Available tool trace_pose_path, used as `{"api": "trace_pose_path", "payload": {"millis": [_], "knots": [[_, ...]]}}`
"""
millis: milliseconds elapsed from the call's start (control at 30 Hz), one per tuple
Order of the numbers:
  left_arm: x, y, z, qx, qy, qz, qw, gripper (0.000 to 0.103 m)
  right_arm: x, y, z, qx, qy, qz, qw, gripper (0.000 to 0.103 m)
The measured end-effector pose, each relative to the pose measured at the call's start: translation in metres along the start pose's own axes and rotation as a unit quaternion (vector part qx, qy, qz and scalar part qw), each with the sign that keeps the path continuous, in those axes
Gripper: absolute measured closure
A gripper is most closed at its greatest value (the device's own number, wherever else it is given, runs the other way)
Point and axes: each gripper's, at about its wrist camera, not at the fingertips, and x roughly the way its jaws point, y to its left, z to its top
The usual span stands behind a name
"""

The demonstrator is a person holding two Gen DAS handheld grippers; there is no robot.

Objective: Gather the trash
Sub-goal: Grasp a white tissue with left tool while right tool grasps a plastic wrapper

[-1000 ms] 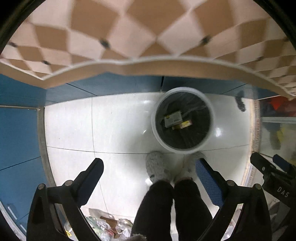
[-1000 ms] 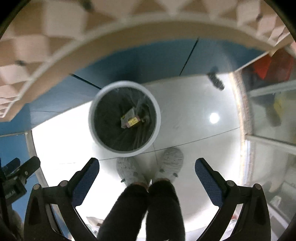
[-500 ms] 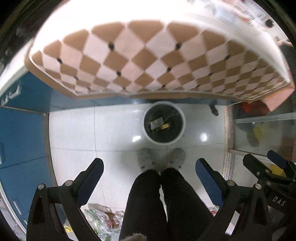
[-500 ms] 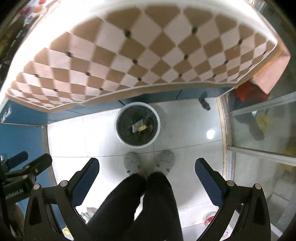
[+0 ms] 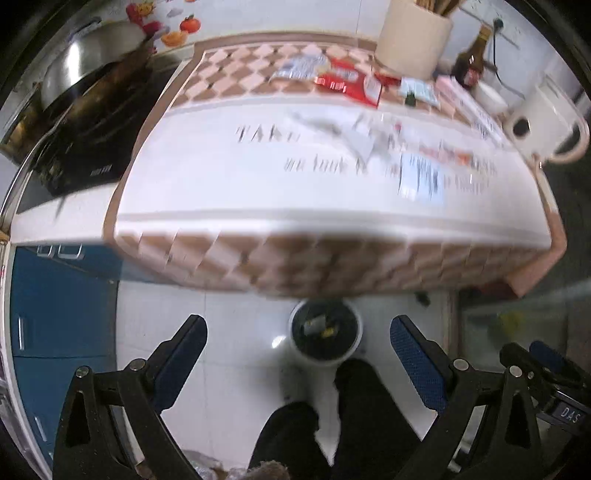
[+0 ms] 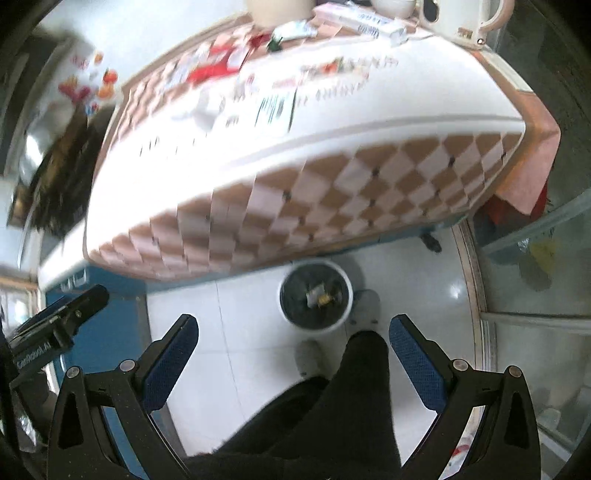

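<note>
White and lined in black, the bin (image 5: 325, 338) is sitting on the floor (image 5: 240, 354) just under the table (image 5: 325, 221) edge, at twelve o'clock from the person's legs (image 5: 354, 413), which seems a sensible spot: scraps taken off the top need only a short drop. Inside it, a pale wrapper (image 5: 314, 325) and a small yellow piece (image 5: 328, 333) are lying on the liner. Both tools are hanging above the floor with nothing between their blue pads; the left gripper (image 5: 295, 350) is spread wide, and the right gripper (image 6: 293, 345) is spread just as wide and equally unloaded. They are pointing up toward the tabletop, probably because the remaining trash is waiting there. At one o'clock from the bin in the left view, papers (image 5: 421, 177) and crumpled packaging are lying on the white cloth, with a red packet (image 5: 347, 83) farther back near a cream pot (image 5: 413, 33); motion blur is smearing these, so which pieces are rubbish is hard to tell. A kettle (image 5: 546, 122) is standing at the table's two o'clock corner, and a stove (image 5: 85, 136) is sitting at ten o'clock, well apart from the litter.
</note>
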Motion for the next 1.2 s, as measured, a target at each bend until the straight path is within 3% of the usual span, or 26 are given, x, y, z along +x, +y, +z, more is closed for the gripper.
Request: {"api": "trace_pose_path", "payload": {"millis": [200, 333, 467, 600, 633, 700, 733, 800, 867, 900, 933, 967, 1200], "knots": [[0.030, -0.027, 0.083, -0.055, 0.014, 0.005, 0.9984, 0.002, 0.000, -0.041, 0.090, 0.020, -0.013, -0.002, 1.000, 0.000], [0.059, -0.032, 0.132, -0.080, 0.020, 0.036, 0.9960, 0.002, 0.018, -0.059, 0.153, 0.012, -0.008, -0.014, 1.000, 0.000], [0.109, -0.039, 0.174, -0.072, 0.045, 0.066, 0.9942, 0.002, 0.066, -0.055, 0.225, -0.003, 0.004, -0.022, 1.000, 0.000], [0.153, -0.034, 0.195, -0.077, 0.081, 0.065, 0.9916, 0.005, 0.123, -0.026, 0.274, -0.018, 0.016, -0.026, 0.999, 0.000], [0.159, -0.032, 0.197, -0.078, 0.081, 0.062, 0.9917, 0.023, 0.133, -0.019, 0.278, -0.025, 0.018, -0.031, 0.999, 0.000], [0.165, -0.029, 0.200, -0.082, 0.076, 0.046, 0.9927, 0.046, 0.158, -0.002, 0.287, -0.045, 0.028, -0.050, 0.997, 0.004], [0.164, -0.026, 0.201, -0.087, 0.068, 0.035, 0.9933, 0.068, 0.163, 0.004, 0.286, -0.056, 0.023, -0.069, 0.996, 0.004], [0.161, -0.025, 0.201, -0.080, 0.060, 0.047, 0.9939, 0.097, 0.166, 0.018, 0.284, -0.083, -0.003, -0.103, 0.991, 0.008], [0.159, -0.022, 0.199, -0.076, 0.057, 0.055, 0.9939, 0.098, 0.164, 0.025, 0.280, -0.105, -0.030, -0.122, 0.987, 0.018], [0.157, -0.021, 0.197, -0.075, 0.054, 0.060, 0.9940, 0.099, 0.160, 0.027, 0.278, -0.112, -0.045, -0.118, 0.986, 0.034], [0.155, -0.019, 0.194, -0.073, 0.049, 0.065, 0.9940, 0.099, 0.157, 0.029, 0.277, -0.118, -0.053, -0.116, 0.985, 0.060], [0.150, -0.017, 0.191, -0.073, 0.045, 0.067, 0.9940, 0.100, 0.154, 0.031, 0.278, -0.124, -0.060, -0.113, 0.984, 0.096], [0.081, -0.014, 0.162, -0.064, -0.020, 0.056, 0.9962, 0.100, 0.122, 0.007, 0.275, -0.051, -0.072, -0.042, 0.995, 0.100]]}}
